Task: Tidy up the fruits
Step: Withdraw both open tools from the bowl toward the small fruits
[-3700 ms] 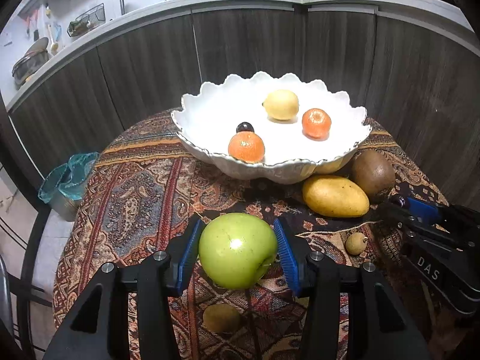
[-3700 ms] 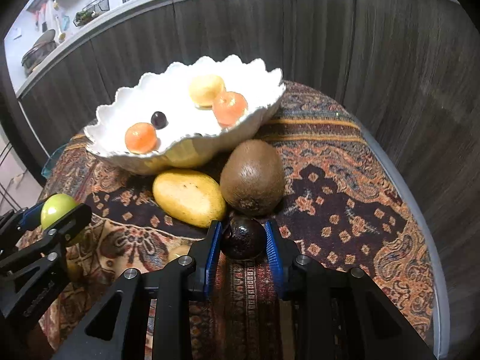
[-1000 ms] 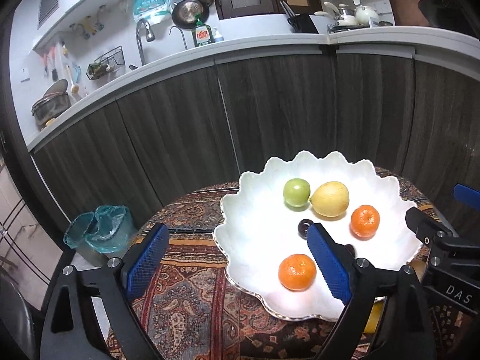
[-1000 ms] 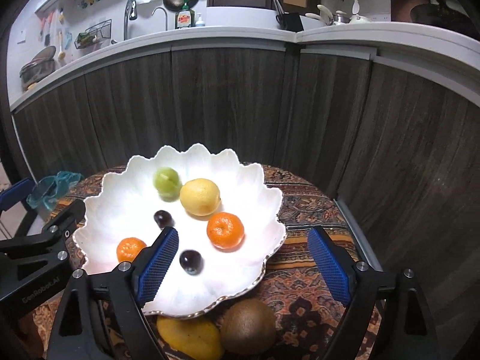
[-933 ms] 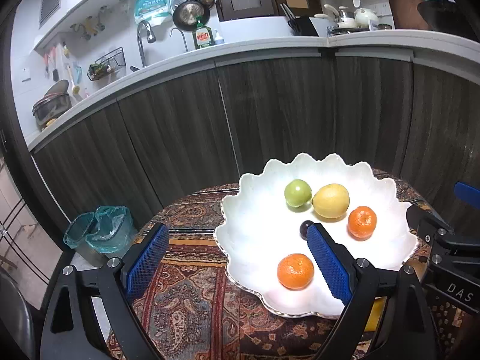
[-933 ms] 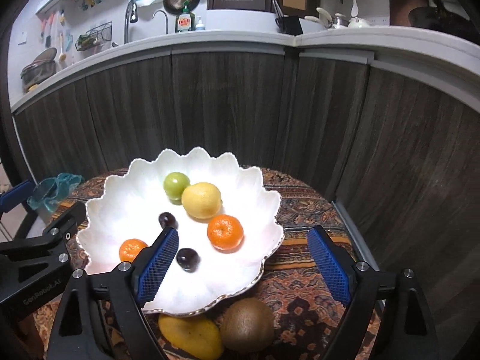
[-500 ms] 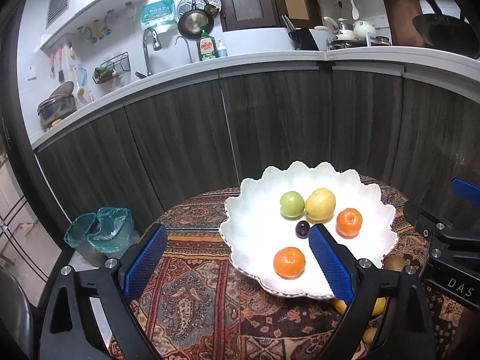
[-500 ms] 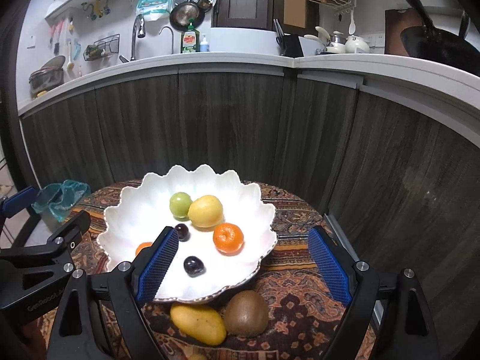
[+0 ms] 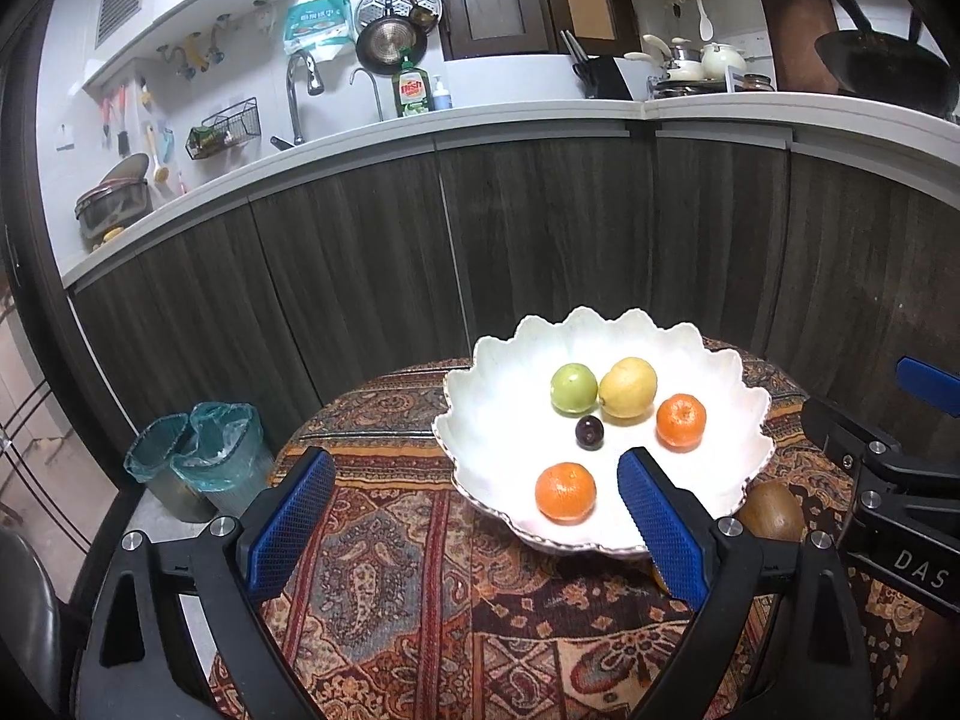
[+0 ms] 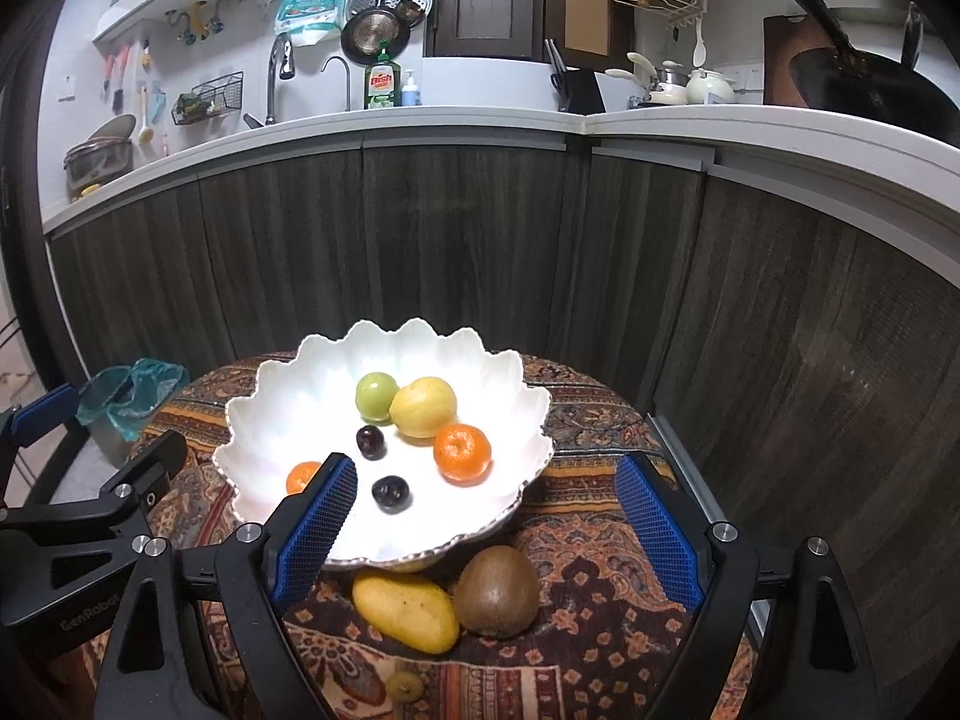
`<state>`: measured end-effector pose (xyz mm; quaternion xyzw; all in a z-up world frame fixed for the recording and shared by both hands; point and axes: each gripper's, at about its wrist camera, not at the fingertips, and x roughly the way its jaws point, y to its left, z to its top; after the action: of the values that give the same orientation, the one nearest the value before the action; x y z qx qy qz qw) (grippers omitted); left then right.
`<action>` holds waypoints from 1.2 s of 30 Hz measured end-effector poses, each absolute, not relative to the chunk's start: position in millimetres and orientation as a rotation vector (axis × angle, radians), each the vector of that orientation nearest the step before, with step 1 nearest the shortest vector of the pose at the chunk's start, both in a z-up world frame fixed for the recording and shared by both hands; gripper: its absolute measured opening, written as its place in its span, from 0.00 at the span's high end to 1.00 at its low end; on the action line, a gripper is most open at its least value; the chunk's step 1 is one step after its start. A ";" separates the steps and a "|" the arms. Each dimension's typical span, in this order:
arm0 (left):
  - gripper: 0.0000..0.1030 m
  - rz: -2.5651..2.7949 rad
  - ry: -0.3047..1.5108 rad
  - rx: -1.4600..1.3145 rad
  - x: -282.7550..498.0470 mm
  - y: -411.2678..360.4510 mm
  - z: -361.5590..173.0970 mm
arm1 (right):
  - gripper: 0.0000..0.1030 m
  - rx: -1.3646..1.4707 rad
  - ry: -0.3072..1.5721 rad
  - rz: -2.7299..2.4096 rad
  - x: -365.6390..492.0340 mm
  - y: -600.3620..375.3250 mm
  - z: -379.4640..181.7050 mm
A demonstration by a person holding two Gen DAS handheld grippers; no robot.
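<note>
Dark wood cabinets [image 9: 540,252] under a white counter [image 9: 480,120] curve across the upper half of both views, with the round table's patterned cloth [image 9: 408,588] filling the lower part.

Both grippers stand wide with nothing between the blue pads. The left gripper [image 9: 474,531] frames bare cloth at lower centre of its view, its right pad overlapping the near rim of the white scalloped bowl [image 9: 480,438]. The right gripper [image 10: 486,525] frames the bowl's near right rim [image 10: 534,456] and the cloth beyond it.

Inside the bowl lie a green apple [image 9: 573,388] touching a lemon [image 9: 627,387], a mandarin [image 9: 680,421] to the right, a second mandarin [image 9: 565,492] near the front rim, and a dark plum [image 9: 589,432] between them. In front of the bowl, on the cloth, a mango [image 10: 405,612] and a kiwi [image 10: 495,591] lie touching, with a small greenish fruit [image 10: 405,686] at the lower edge.

Open cloth lies left of the bowl; the table edge falls away at the left toward two lined bins [image 9: 198,456] on the floor, and at the right close to the cabinets.

Only the right wrist view shows a second dark plum [image 10: 390,493], the mango and the small fruit; the left view shows just a slice of kiwi [image 9: 771,510] past its right finger. Each view catches the other gripper at its side edge.
</note>
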<state>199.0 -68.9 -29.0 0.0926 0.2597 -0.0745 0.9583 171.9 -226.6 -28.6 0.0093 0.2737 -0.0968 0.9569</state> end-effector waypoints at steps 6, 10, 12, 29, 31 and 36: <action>0.06 -0.150 0.536 0.185 190.1 -65.3 -35.2 | 0.14 0.025 0.574 -0.191 165.1 -224.7 -36.0; 0.06 -0.151 0.548 0.188 184.9 -63.4 -41.1 | 0.14 0.034 0.590 -0.183 161.8 -222.6 -42.4; 0.06 -0.151 0.552 0.188 182.9 -62.4 -44.0 | 0.14 0.037 0.598 -0.178 160.3 -221.8 -45.9; 0.07 -0.125 0.598 0.199 165.2 -53.2 -74.2 | 0.14 0.047 0.667 -0.158 149.3 -216.2 -77.0; 0.07 -0.120 0.607 0.198 163.2 -50.8 -79.5 | 0.14 0.050 0.682 -0.154 147.9 -214.5 -83.0; 0.07 -0.114 0.632 0.198 158.7 -46.5 -92.3 | 0.14 0.052 0.712 -0.145 147.0 -210.5 -97.0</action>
<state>158.7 -46.5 -92.3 0.0969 0.3103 -0.0559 0.9440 147.0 -210.5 -97.0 0.0257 0.3480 -0.0710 0.9345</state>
